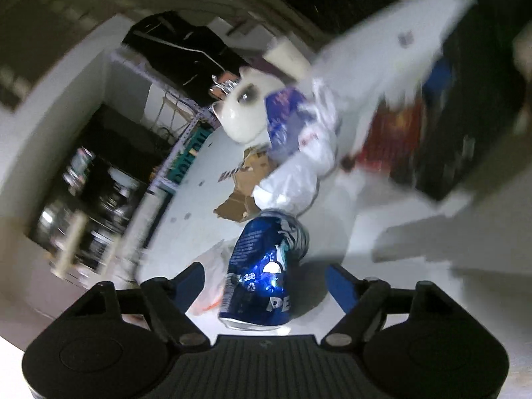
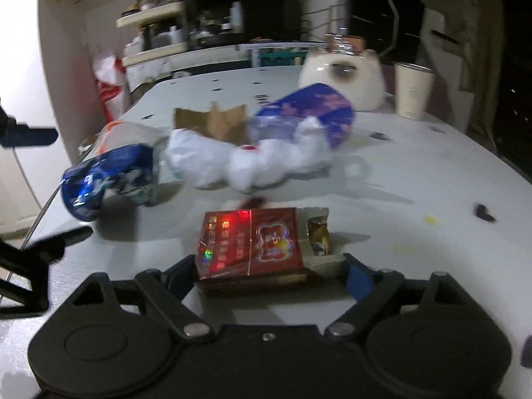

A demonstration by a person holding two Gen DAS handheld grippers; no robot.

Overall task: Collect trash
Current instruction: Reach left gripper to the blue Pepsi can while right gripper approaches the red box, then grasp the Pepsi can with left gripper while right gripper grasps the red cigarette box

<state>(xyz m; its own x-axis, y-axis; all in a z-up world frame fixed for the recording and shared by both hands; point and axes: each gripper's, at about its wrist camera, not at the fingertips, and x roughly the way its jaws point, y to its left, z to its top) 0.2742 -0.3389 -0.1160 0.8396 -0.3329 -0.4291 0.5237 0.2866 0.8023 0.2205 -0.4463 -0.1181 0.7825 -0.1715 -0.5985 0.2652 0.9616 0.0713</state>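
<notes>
A crushed blue soda can [image 1: 266, 266] lies on the white table [image 1: 199, 193], between the fingers of my left gripper [image 1: 267, 282]. The gripper is open, with a gap on each side of the can. In the right wrist view the same can [image 2: 109, 179] lies at the left, with a dark left finger [image 2: 30, 136] beside it. A red cigarette pack [image 2: 252, 246] with its lid flipped up lies flat between the fingers of my right gripper [image 2: 269, 266]. The pads stand close to its two ends, and I see no squeeze on it.
Behind the can lie crumpled white plastic bags [image 2: 239, 159], torn brown cardboard [image 2: 216, 123] and a purple wrapper [image 2: 309, 109]. A white cat-shaped pot [image 2: 342, 76] and a paper cup [image 2: 412, 89] stand at the back right. The table edge [image 2: 43, 212] runs past the can at the left.
</notes>
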